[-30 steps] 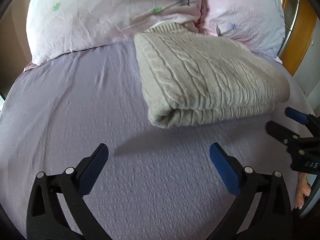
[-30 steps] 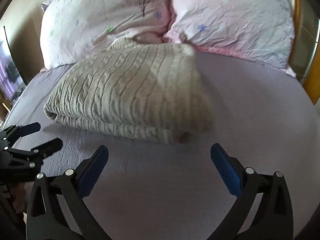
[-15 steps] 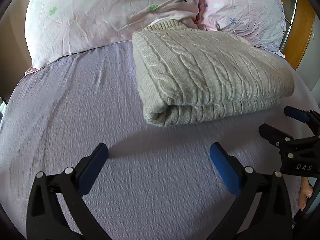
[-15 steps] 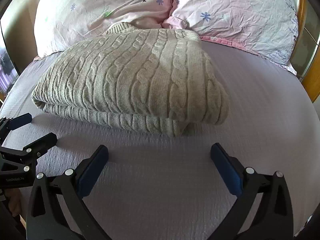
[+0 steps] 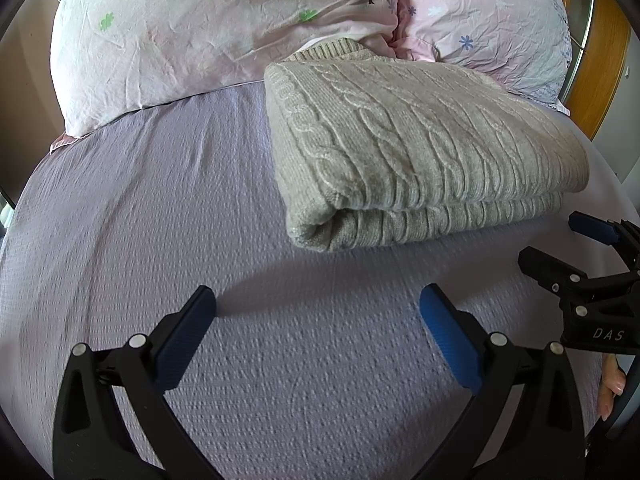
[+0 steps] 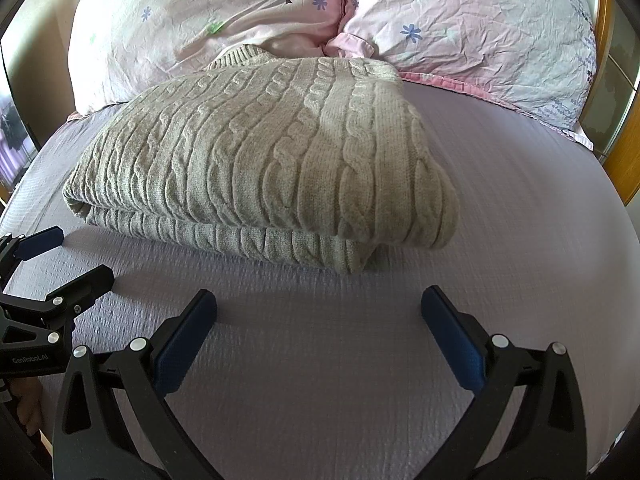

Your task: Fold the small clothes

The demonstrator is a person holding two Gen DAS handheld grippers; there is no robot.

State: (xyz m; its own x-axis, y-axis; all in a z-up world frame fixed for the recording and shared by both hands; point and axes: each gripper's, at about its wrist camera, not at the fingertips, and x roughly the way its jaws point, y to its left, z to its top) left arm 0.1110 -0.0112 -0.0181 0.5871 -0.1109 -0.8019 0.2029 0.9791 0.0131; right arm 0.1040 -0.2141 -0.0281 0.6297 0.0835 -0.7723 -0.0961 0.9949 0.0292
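Observation:
A beige cable-knit sweater [image 5: 420, 152] lies folded in a thick rectangle on the lilac bedspread [image 5: 160, 220], its far edge against the pillows. It also shows in the right wrist view [image 6: 260, 160]. My left gripper [image 5: 318, 312] is open and empty, just short of the sweater's near left corner. My right gripper [image 6: 318, 312] is open and empty, just short of the sweater's near right corner. Each gripper shows at the edge of the other's view: the right gripper [image 5: 560, 240] and the left gripper [image 6: 60, 256], both open.
Two pale pink flowered pillows [image 5: 208, 32] [image 5: 488, 20] lie across the head of the bed behind the sweater. A wooden headboard frame [image 5: 600, 60] stands at the far right. Bedspread [image 6: 520, 220] lies bare to the sweater's right.
Both grippers have come a little closer to the sweater, which now fills more of each view. The jaws stay open and the sweater has not moved.

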